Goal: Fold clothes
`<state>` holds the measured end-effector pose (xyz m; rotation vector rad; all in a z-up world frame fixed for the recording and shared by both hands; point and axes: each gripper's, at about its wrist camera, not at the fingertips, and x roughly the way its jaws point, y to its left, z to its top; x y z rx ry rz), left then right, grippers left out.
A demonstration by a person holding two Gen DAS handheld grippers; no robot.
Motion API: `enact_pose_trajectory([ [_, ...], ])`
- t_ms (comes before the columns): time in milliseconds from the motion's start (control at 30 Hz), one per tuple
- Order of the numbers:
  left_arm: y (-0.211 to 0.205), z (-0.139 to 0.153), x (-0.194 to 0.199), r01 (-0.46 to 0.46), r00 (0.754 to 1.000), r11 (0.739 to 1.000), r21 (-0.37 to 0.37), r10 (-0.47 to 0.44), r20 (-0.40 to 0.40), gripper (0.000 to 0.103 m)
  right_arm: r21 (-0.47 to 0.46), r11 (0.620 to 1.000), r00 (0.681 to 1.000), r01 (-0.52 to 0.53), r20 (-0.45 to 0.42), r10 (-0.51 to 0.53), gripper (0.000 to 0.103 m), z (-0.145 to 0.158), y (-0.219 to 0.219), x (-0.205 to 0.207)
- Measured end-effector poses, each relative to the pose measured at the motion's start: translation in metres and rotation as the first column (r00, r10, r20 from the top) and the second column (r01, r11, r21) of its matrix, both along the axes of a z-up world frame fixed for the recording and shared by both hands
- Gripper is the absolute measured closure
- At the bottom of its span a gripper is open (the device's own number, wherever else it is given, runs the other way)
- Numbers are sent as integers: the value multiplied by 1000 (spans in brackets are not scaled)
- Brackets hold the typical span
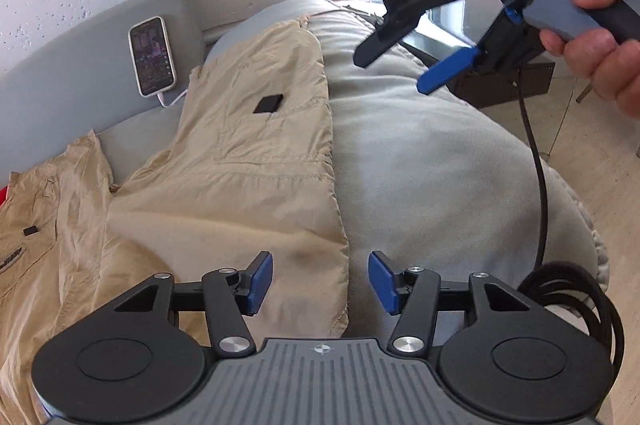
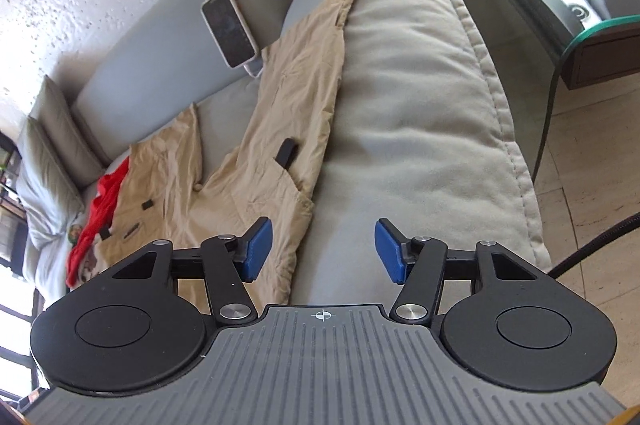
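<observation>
Beige trousers (image 1: 248, 153) lie spread on a grey sofa (image 1: 420, 161), one leg running away toward the armrest, with a black patch on the pocket. They also show in the right wrist view (image 2: 288, 113). My left gripper (image 1: 320, 283) is open and empty, hovering just above the near edge of the trouser leg. My right gripper (image 2: 323, 251) is open and empty above the sofa seat, right of the trousers. It also shows in the left wrist view (image 1: 394, 67), held high over the sofa by a hand.
A phone (image 1: 152, 55) on a charging cable leans against the sofa back. A red garment (image 2: 100, 209) lies beside the trousers' waist. Cushions (image 2: 48, 153) sit at the far end. A glass side table (image 2: 560, 25) stands to the right. A black cable (image 1: 568, 301) coils nearby.
</observation>
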<state>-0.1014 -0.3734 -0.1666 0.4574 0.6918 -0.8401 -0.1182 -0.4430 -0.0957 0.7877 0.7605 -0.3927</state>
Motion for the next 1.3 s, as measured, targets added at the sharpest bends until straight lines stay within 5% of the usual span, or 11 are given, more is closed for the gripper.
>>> enact_pose_trajectory([
  [133, -13, -4, 1, 31, 997, 999, 40, -34, 68, 41, 16, 1000, 1000, 15, 22, -15, 43, -16, -17, 12],
  [333, -18, -1, 19, 32, 993, 992, 124, -46, 108, 81, 39, 998, 995, 54, 79, -56, 53, -34, -45, 43],
  [467, -6, 16, 34, 43, 998, 994, 99, -47, 34, 95, 26, 994, 987, 101, 121, -104, 53, -40, -64, 70],
  [667, 19, 44, 63, 31, 995, 999, 20, -29, -99, 97, 13, 991, 982, 133, 133, -133, 57, -50, -84, 110],
  [700, 23, 46, 67, 34, 992, 999, 6, -33, -120, 98, 7, 990, 981, 143, 128, -143, 67, -51, -85, 116],
  [733, 26, 48, 71, 37, 989, 999, -7, -38, -141, 98, -5, 988, 981, 156, 116, -154, 88, -51, -86, 123],
  [800, 36, 51, 80, 46, 981, 998, -50, -54, -186, 99, -29, 983, 979, 183, 93, -180, 97, -49, -88, 137],
  [933, 62, 58, 101, 43, 952, 990, -135, -82, -296, 102, -152, 969, 980, 194, 84, -183, 100, -25, -69, 162],
  [1100, 114, 70, 119, 0, 954, 974, -227, -69, -293, 102, -329, 935, 988, 132, 120, -97, 101, 26, -20, 202],
  [1300, 196, 75, 158, -131, 928, 933, -335, -4, -373, 102, -487, 873, 995, -5, 86, 54, 101, 70, 57, 280],
])
